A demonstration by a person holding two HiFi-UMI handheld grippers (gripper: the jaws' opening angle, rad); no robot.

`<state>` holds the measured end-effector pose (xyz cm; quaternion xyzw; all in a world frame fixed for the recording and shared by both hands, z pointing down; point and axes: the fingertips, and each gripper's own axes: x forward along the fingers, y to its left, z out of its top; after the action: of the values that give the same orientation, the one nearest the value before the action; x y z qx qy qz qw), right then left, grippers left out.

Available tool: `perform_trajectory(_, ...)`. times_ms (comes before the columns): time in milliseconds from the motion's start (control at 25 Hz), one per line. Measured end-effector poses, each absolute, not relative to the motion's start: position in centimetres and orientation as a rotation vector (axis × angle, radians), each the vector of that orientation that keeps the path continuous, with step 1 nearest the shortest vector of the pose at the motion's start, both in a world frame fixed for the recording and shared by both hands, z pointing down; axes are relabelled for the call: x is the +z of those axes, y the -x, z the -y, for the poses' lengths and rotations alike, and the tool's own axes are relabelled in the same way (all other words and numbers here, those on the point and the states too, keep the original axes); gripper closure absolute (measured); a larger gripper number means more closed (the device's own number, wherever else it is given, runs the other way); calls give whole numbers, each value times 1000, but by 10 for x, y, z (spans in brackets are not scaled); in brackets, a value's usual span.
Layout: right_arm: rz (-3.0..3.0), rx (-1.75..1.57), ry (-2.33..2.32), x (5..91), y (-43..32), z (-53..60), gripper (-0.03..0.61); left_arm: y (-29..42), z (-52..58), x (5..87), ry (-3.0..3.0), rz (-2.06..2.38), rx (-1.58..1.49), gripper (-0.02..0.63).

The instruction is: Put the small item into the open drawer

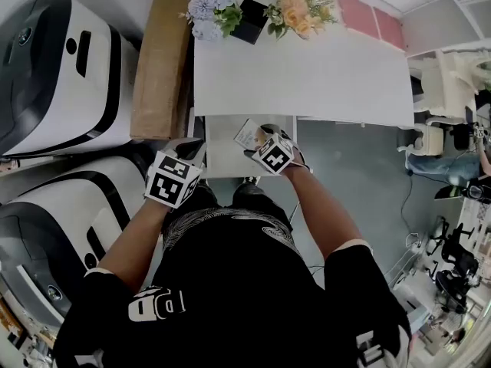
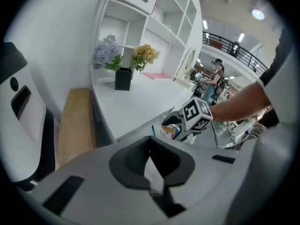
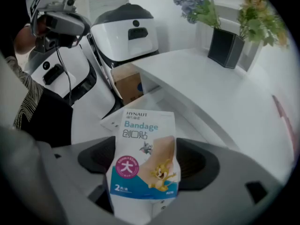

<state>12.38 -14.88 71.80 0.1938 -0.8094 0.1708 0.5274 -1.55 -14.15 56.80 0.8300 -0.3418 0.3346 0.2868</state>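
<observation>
A small bandage packet (image 3: pixel 145 156), white and blue with a cartoon print, stands upright between the jaws of my right gripper (image 3: pixel 146 191), which is shut on it. In the head view the right gripper (image 1: pixel 265 148) holds the packet (image 1: pixel 249 134) just over the open white drawer (image 1: pixel 226 156) under the desk's front edge. The left gripper view shows the same packet (image 2: pixel 168 131) beside the right gripper's marker cube (image 2: pixel 197 115). My left gripper (image 1: pixel 184 159) hangs at the drawer's left front corner. Its jaws (image 2: pixel 151 175) are shut with nothing between them.
A white desk (image 1: pixel 307 75) carries a black vase (image 1: pixel 249 18) with flowers at its far edge. A brown box (image 1: pixel 161 64) stands left of the desk. Two large white-and-black machines (image 1: pixel 54 75) fill the left side. Grey floor lies to the right of the drawer.
</observation>
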Motion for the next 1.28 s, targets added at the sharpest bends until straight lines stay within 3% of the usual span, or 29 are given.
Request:
perform_trajectory(680,1696,136,-182,833,-128,157,170,51,128,578,-2051,1070,878,600)
perform_trajectory(1280,1657,48,-104,864,-129,164,170,54,134,582,-2030,1077,853,600)
